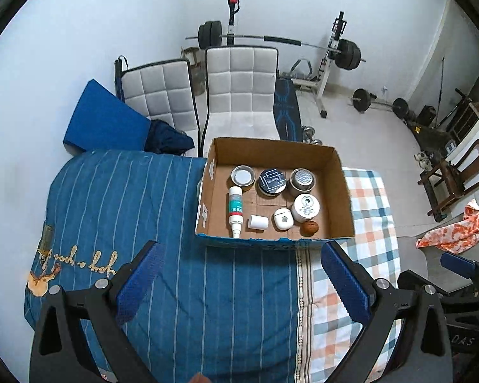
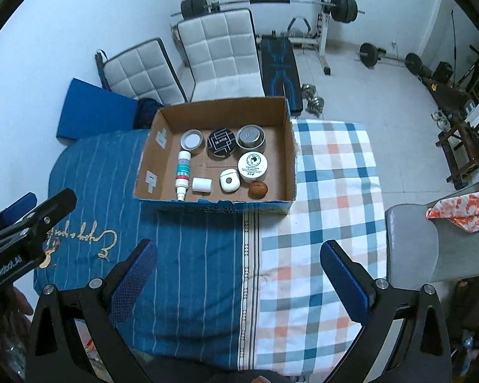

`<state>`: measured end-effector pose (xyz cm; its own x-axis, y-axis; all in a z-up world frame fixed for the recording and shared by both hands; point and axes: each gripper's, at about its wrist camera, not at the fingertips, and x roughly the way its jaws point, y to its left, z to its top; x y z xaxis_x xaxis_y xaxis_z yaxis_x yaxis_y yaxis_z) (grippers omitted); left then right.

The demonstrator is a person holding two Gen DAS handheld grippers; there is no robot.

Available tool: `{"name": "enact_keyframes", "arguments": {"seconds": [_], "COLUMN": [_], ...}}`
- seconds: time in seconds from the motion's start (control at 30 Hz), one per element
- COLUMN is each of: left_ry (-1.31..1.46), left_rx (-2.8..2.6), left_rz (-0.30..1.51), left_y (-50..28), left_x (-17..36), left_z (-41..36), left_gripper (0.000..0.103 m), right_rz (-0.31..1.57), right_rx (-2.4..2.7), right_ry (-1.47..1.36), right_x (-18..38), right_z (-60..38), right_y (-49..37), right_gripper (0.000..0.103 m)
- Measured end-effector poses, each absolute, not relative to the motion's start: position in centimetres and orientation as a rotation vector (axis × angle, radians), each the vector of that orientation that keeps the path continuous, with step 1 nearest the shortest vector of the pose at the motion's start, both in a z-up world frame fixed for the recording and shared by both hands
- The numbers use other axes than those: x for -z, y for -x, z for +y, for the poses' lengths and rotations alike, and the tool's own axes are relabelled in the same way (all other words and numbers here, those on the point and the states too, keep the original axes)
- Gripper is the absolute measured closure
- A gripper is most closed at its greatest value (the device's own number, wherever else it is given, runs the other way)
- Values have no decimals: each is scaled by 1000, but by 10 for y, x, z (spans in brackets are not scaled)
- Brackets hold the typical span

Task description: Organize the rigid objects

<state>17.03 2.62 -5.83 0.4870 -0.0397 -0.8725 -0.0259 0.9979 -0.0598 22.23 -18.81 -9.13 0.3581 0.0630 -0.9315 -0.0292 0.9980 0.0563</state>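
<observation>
— What did the left wrist camera give you?

— My left gripper (image 1: pixel 239 274) stood spread wide with nothing between its blue pads (image 1: pixel 140 281), hovering over the blue striped bedspread (image 1: pixel 118 198). Straight ahead of the fingertips sat the cardboard box (image 1: pixel 345 198). Inside, the far row held a small tin (image 1: pixel 242 177), a black patterned tin (image 1: pixel 272 181) and a metal tin (image 1: pixel 302 179). Nearer me lay a white tube bottle (image 1: pixel 235 212) on its side, a white cylinder (image 1: pixel 257 222), a white case (image 1: pixel 282 219), a white jar (image 1: pixel 306 207) and a brown ball (image 1: pixel 309 228).

— And the right wrist?

— My right gripper (image 2: pixel 238 271) was equally wide and empty, over the seam where stripes meet the checked sheet (image 2: pixel 332 172). The box lay ahead and slightly left of it, its contents in the same two rows. The left gripper showed at my far left.
</observation>
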Motion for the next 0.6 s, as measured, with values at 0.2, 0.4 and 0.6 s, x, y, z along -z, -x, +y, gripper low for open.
{"name": "enact_keyframes", "arguments": {"seconds": [0.2,0.4,0.6], "left_ry": [64,56,59], "left_rx": [43,49,17], "left_rz": [1044,1007,951], "left_y": [-143,-124,-118], "left_x": [35,17,4], "left_z": [18,13,17], "left_gripper": [1,1,0], "right_rz": [1162,1117,1060], "right_rx": [-55,-33,2], "right_ry": [-14,-5,3], "right_x": [65,43,26], "right_z": [-193,-199,-203], "right_y": [-188,-169,-166], "right_gripper": [0,0,0]}}
